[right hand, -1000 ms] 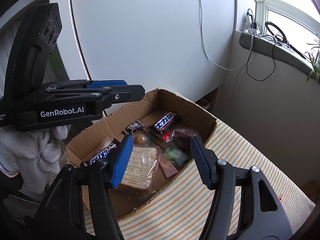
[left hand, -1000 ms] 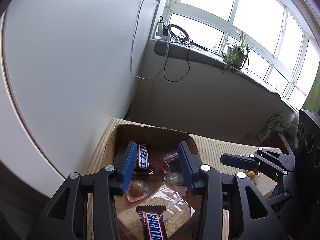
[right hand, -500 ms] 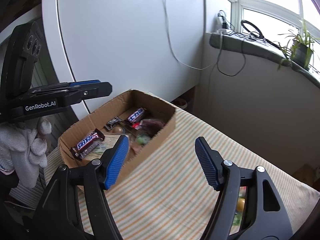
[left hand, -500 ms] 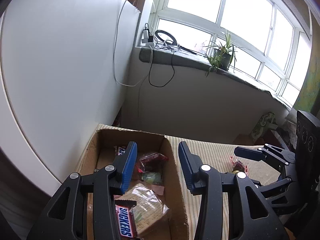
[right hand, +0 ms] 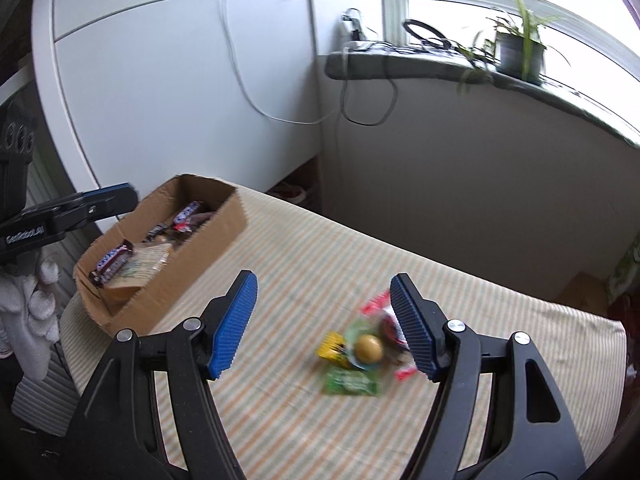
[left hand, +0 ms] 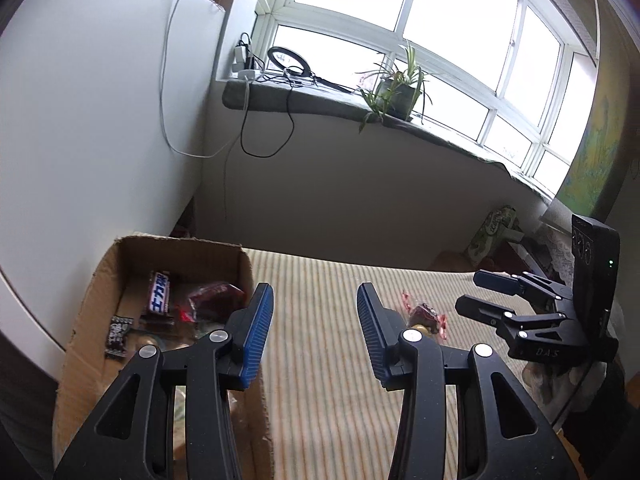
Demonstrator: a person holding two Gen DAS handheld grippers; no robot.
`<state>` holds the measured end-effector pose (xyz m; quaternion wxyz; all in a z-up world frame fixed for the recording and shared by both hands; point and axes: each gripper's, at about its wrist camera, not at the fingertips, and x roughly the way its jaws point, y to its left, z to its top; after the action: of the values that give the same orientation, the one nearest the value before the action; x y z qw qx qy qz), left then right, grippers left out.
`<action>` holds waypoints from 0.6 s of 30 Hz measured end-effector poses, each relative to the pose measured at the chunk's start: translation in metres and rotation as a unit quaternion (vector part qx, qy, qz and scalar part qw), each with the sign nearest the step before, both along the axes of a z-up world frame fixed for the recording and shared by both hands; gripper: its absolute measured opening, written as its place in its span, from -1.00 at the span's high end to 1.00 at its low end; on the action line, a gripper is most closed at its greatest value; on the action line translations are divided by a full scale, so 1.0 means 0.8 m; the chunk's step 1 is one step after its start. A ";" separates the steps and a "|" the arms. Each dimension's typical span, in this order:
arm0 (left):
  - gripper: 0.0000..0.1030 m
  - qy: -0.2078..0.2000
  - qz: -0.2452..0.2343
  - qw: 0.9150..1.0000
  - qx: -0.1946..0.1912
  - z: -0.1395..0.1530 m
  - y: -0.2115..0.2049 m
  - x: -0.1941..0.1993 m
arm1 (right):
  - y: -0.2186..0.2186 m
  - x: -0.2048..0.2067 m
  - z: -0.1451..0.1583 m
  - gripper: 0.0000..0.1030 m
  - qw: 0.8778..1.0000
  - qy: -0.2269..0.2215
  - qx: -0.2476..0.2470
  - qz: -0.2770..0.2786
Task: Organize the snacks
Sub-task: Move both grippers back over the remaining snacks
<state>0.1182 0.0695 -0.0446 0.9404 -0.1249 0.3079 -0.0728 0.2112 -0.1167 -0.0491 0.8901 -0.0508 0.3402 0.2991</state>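
The loose snacks [right hand: 360,354] lie in a small heap on the striped tabletop [right hand: 304,264], well apart from the cardboard box [right hand: 200,256] at the far left corner. I make out a round gold candy [right hand: 370,348], a green packet [right hand: 350,382], a yellow wrapper [right hand: 330,347] and a red-and-white one [right hand: 378,302], all a bit blurred. I judge them light, crinkly and slippery; the film will slide and the ball may roll. I'd take hold across the middle of one packet, not by a twisted end, and squeeze gently so nothing gets crushed.

My right gripper [right hand: 324,322] hangs just above the heap, fingers spread wide and empty, the right pad covering part of the red wrapper. My left gripper [left hand: 314,334] sits over the tabletop by the box's near wall, fingers released, nothing between them. From that side I see the dark red candy [left hand: 425,313] beyond its right finger. The box already holds chocolate bars [right hand: 112,264] and a cracker pack [right hand: 150,262]. A gloved hand [right hand: 38,304] shows at the left edge.
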 end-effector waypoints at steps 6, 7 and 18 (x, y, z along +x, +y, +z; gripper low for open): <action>0.18 0.017 -0.036 0.999 -0.008 -0.015 -0.044 0.007 | -0.056 0.017 -0.017 -0.39 0.999 0.018 0.000 -0.036; 0.18 0.019 -0.040 0.999 -0.009 -0.017 -0.050 0.009 | -0.064 0.019 -0.021 -0.39 0.999 0.020 0.001 -0.042; 0.18 0.057 -0.091 0.994 -0.015 -0.051 -0.104 0.031 | -0.094 0.044 -0.048 -0.22 0.998 0.056 0.015 -0.030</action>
<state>0.1433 -0.0135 -0.0854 0.9089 -0.1148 0.3696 -0.1554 0.2462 -0.1921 -0.0874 0.8787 -0.0099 0.3867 0.2796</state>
